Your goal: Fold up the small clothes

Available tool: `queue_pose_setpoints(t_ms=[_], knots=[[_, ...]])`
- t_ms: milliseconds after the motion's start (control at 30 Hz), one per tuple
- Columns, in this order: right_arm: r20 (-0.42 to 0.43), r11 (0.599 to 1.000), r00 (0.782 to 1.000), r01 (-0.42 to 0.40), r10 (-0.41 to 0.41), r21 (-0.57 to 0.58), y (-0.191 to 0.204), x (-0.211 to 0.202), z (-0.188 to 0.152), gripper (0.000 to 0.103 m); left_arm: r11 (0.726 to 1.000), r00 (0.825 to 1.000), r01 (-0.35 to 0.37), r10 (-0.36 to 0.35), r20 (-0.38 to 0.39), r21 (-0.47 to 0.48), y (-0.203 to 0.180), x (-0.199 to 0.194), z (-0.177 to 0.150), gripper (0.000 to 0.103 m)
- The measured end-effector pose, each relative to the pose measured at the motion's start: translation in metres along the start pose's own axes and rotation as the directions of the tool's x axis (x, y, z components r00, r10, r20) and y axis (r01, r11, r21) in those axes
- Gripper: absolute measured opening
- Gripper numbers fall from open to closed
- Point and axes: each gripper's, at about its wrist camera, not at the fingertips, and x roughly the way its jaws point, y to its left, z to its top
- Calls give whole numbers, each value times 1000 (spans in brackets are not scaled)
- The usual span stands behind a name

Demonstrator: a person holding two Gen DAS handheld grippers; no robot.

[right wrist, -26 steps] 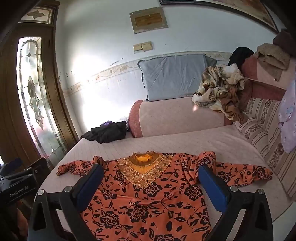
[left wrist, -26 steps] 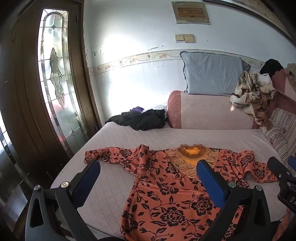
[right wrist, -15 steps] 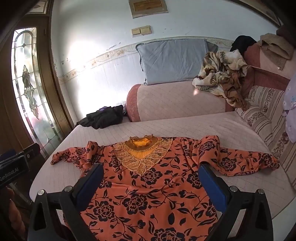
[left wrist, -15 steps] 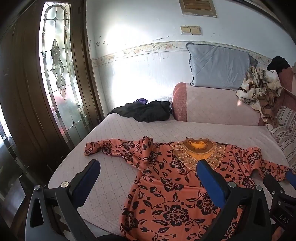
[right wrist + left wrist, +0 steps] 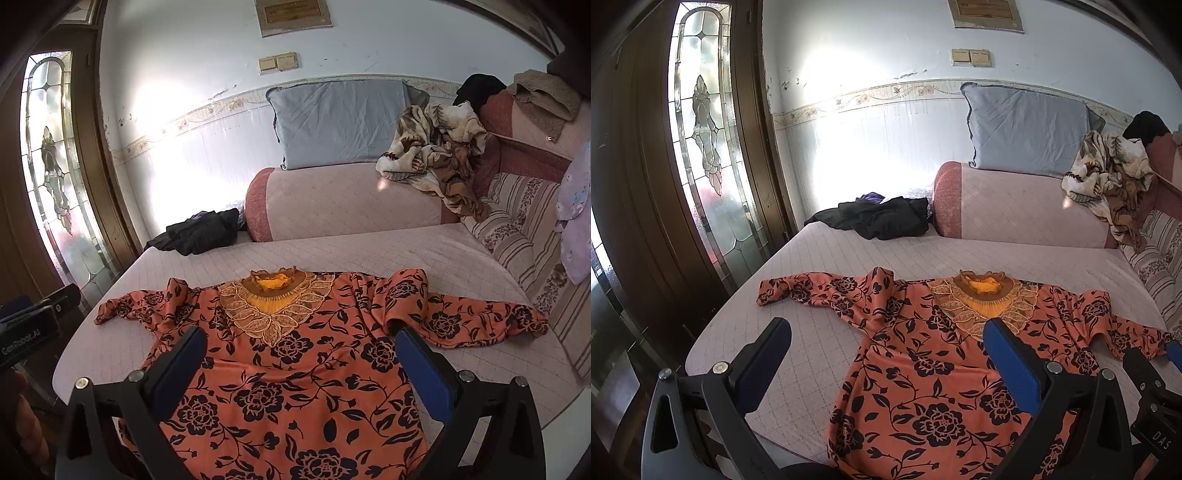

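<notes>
One orange blouse [image 5: 934,365] with black flowers lies face up and spread flat on the pink quilted bed [image 5: 820,254], its gold lace collar [image 5: 275,295] toward the bolster and both sleeves stretched out to the sides. Two grippers hang above its near hem: the left gripper [image 5: 886,354] over the blouse's left half and the bare quilt beside it, the right gripper [image 5: 299,362] over the chest. Both have their blue fingers [image 5: 424,373] spread wide with nothing between them, clear of the cloth. One grey pillow [image 5: 340,122] leans on the wall, one black garment [image 5: 879,218] lies crumpled at the bed's far corner, and one brown patterned blanket [image 5: 436,147] is heaped on the bolster. Compared with a moment ago, both cameras sit closer and tip further down toward the blouse, which fills more of each view; the blouse itself lies as before.
</notes>
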Motion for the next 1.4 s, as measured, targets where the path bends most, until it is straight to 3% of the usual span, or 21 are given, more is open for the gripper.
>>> queue_pose_setpoints(t_ms=[933, 1400], knots=[[-24, 999, 1000, -13, 12, -40, 15, 5, -6, 103, 1000, 1000, -11, 11, 0, -24, 18, 8, -5, 103], [-39, 998, 999, -23, 21, -52, 20, 12, -7, 103, 993, 995, -95, 96, 3, -71, 54, 12, -8, 103]])
